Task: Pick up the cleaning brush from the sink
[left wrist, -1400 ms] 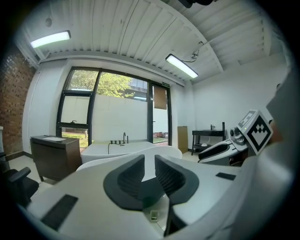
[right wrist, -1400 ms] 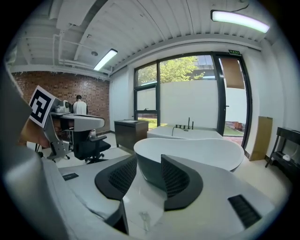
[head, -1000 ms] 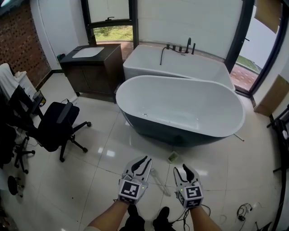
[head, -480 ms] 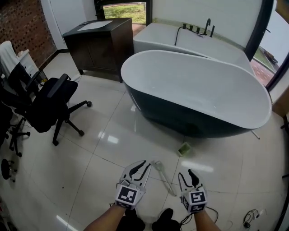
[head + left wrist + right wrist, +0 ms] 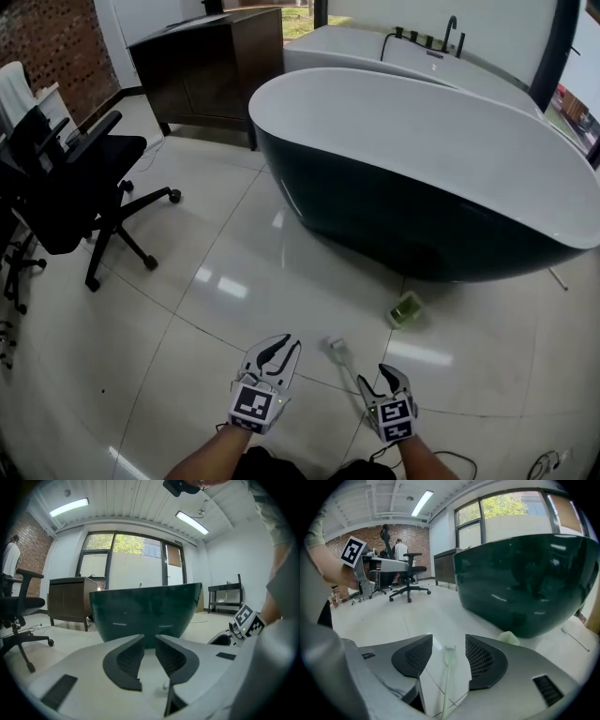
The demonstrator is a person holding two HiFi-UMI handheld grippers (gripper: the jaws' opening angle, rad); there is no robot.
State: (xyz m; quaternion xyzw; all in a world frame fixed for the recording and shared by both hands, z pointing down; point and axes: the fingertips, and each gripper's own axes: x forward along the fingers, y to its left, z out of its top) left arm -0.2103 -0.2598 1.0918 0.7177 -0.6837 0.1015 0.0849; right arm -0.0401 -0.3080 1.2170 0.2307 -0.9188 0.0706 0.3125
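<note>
Cleaning brush [image 5: 346, 367] looks light, thin, stiff; I'd pinch mid-handle. Right claw [image 5: 391, 374] has just opened wide, brush between jaws, ungripped.

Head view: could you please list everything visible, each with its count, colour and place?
Bathtub: one, dark green outside, white inside, centre right.
Second bathtub: one, white, behind the first.
Cabinet: one, dark brown, top left.
Office chair: one, black, left.
Cleaning brush: one, pale, on the floor at the bottom centre.
Small block: one, light green, on the floor beside the dark tub.
Left claw: one, white and black, bottom, open, empty.
Right claw: one, white and black, bottom, jaws just opening, brush lined up between them, not gripped.
</note>
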